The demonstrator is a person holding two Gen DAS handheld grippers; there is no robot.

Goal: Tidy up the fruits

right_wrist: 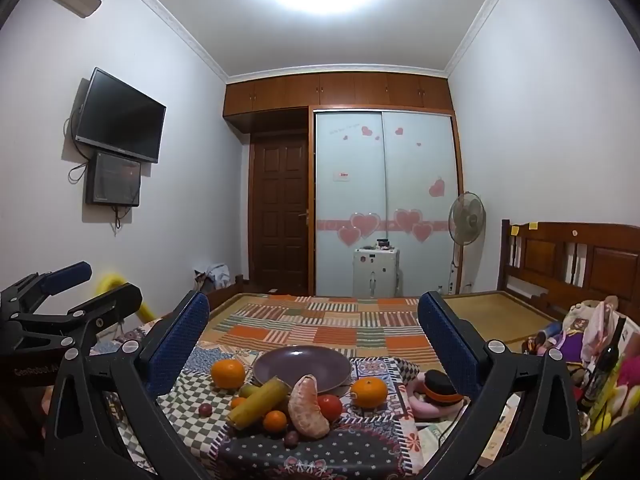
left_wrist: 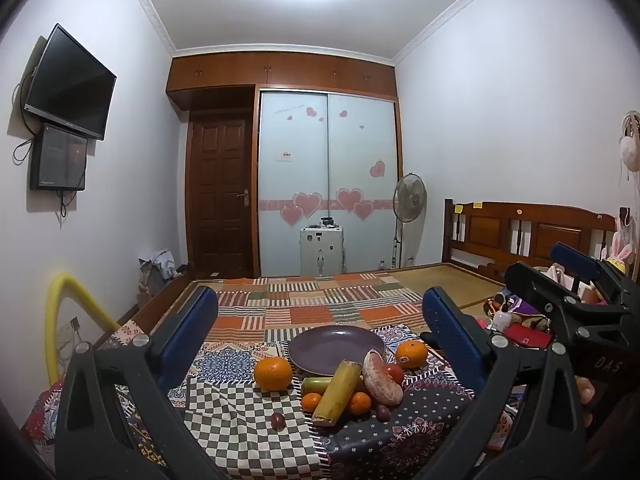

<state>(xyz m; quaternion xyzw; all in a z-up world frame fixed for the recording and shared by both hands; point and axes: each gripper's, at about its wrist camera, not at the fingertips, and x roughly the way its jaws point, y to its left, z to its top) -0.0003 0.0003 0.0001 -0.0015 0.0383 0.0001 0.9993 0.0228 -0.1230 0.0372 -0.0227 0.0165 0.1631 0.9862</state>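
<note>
Hovering level over patchwork bed (left_wrist: 320,304), both sets of fingers spread wide, empty: left gripper (left_wrist: 320,328), right gripper (right_wrist: 314,328). Fruit pile (left_wrist: 344,388) at 6 o'clock of purple plate (left_wrist: 332,344); oranges at 8 (left_wrist: 273,373) and 3 (left_wrist: 411,353).

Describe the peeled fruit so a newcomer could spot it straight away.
Find the purple plate on the patterned cloth. In the fruit pile just in front of it, the peeled segment leans against a red tomato. It alone is pale pinkish, crescent-shaped and skinless; the oranges nearby are round and glossy.
</note>
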